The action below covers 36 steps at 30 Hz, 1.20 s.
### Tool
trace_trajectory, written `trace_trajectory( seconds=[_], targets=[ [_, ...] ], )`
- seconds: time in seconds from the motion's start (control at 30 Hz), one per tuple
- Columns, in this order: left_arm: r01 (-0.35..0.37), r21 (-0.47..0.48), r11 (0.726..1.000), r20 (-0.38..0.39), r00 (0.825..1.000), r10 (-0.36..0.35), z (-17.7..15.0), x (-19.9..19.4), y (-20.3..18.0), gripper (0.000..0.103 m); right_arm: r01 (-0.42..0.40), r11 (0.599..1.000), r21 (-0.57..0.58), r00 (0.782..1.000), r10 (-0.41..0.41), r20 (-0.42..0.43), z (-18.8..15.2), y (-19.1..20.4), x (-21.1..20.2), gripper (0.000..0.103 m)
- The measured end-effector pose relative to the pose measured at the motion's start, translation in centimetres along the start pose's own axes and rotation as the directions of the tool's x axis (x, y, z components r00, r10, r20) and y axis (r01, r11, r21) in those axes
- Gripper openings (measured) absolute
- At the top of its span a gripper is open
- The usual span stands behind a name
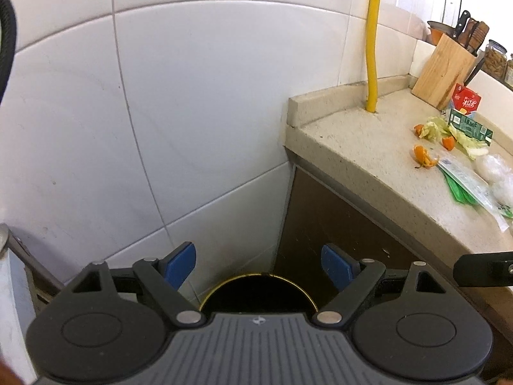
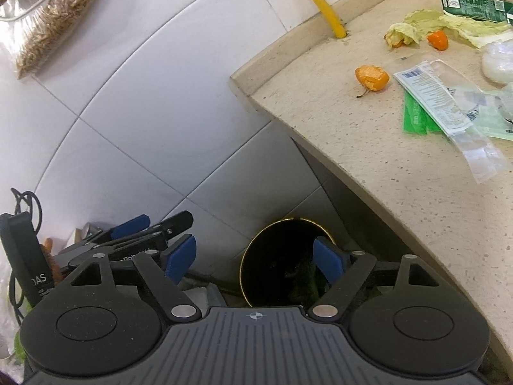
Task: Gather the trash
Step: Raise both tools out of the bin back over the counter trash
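While both grippers gape, bin (image 2: pixel 282 263) below, peel (image 2: pixel 372 78) on counter (image 2: pixel 368 166), contents unclear.

Glossy white wall tiles (image 1: pixel 192 96); speckled matt stone countertop (image 2: pixel 368 147); wooden knife block (image 1: pixel 444 70); clear plastic wrapper (image 2: pixel 474 147).

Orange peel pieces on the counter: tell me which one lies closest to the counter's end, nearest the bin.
The lone orange peel with a small stem, lying apart on bare counter left of the wrappers. The other two sit farther back by the cabbage leaves.
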<state>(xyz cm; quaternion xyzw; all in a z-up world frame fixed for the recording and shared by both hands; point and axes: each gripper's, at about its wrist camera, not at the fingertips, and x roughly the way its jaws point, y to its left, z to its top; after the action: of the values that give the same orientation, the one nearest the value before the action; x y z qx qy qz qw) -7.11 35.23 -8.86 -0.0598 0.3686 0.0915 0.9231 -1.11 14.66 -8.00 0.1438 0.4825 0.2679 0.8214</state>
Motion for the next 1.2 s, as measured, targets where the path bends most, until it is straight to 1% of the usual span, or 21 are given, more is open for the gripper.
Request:
trace_trajectory(
  seconds=[0.27,0.4,0.5,0.57,0.63,0.7,0.87,0.93,1.2],
  targets=[
    [-0.055,0.055,0.997,0.04,0.998,0.053,-0.2,-0.4,-0.9,0.085,0.006,1.0,-0.025,1.0,-0.005,0.024,0.8,-0.5,-1.5,0.087],
    [-0.065,0.081,0.995,0.049,0.997,0.061,-0.4,-0.8,-1.9,0.085,0.028,0.999,-0.041,0.999,-0.027,0.038,1.5,-1.4,-2.7,0.087],
    [-0.054,0.094,0.994,0.045,0.998,0.05,-0.5,-1.4,-3.3,0.085,0.036,0.999,-0.038,0.998,-0.034,0.052,1.9,-2.3,-3.9,0.087],
    [-0.034,0.094,0.995,0.035,0.999,0.031,-0.3,-1.7,-4.5,0.085,0.041,0.998,-0.036,0.997,-0.039,0.069,2.3,-2.9,-4.9,0.088],
    [0.002,0.099,0.995,0.028,1.0,-0.005,0.1,-2.0,-5.9,0.085,0.043,0.999,-0.032,0.996,-0.04,0.085,2.7,-3.6,-5.7,0.088],
    [0.024,0.109,0.994,0.032,0.999,-0.028,0.7,-2.4,-7.4,0.086,0.044,0.999,-0.021,0.994,-0.041,0.103,3.1,-4.4,-6.6,0.088],
    [0.064,0.152,0.986,0.046,0.996,-0.071,2.0,-2.9,-11.1,0.087,0.053,0.998,0.015,0.99,-0.055,0.132,3.7,-6.7,-8.2,0.089],
    [0.077,0.168,0.983,0.047,0.995,-0.086,2.4,-2.9,-12.4,0.09,0.062,0.997,0.035,0.988,-0.067,0.143,3.7,-7.8,-8.9,0.089],
    [0.129,0.238,0.963,0.032,0.989,-0.141,3.2,-2.5,-17.1,0.09,0.094,0.987,0.127,0.972,-0.119,0.203,3.4,-12.1,-12.3,0.09]
  ],
)
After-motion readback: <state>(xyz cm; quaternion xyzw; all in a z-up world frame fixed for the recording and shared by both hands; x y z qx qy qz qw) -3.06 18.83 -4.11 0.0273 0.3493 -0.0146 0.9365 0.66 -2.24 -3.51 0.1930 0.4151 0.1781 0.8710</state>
